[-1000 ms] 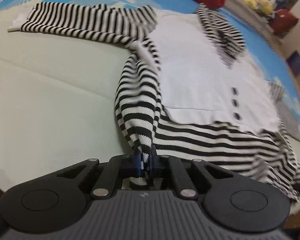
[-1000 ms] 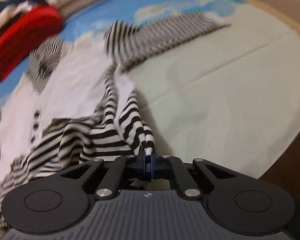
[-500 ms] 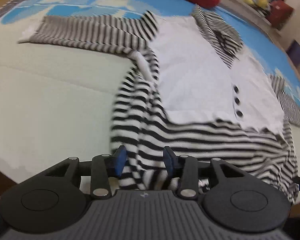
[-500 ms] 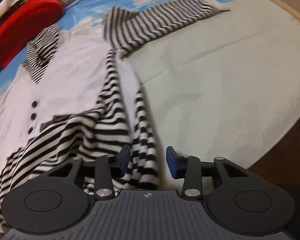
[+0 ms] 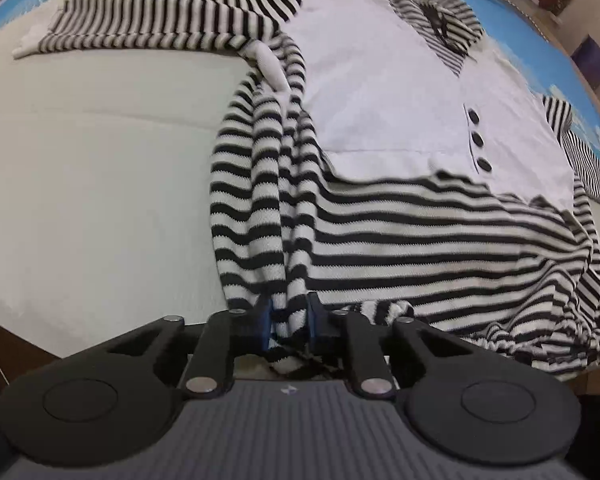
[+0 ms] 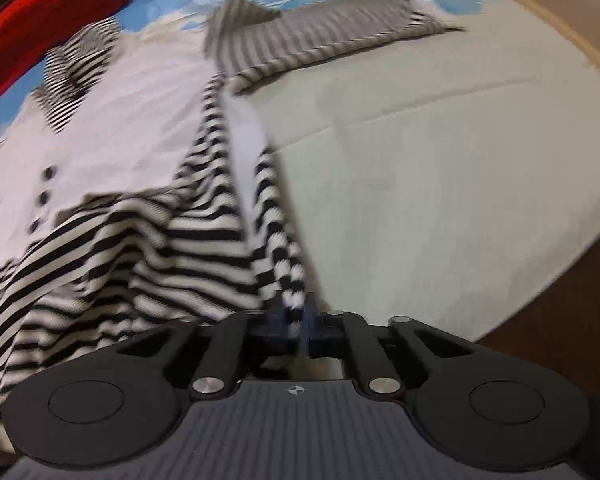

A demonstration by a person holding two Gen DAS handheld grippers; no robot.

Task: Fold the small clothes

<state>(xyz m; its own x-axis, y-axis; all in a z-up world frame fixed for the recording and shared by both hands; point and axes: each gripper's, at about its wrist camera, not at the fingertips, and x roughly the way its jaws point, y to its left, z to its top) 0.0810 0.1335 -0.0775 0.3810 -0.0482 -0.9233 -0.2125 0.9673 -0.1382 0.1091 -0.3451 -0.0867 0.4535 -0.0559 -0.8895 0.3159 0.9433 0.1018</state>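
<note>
Striped knit hem bunched at the bed's near edge.
Left gripper [image 5: 288,322] and right gripper [image 6: 297,322] were closing on the sweater [image 5: 380,92] hem corners, fabric between the jaws, likely to lift a fold.

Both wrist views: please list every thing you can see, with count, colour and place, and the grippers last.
Sweater: one, white front, black-and-white striped sleeves, hem and collar, spread flat on the bed.
Buttons: three, black, in a row on the sweater front.
Bed sheet: one, pale green with blue pattern at the far end, under the sweater.
Cushion: one, red, beyond the collar.
Left gripper: one, black, jaws closing on the striped hem.
Right gripper: one, black, jaws closing on the hem's other corner.
</note>
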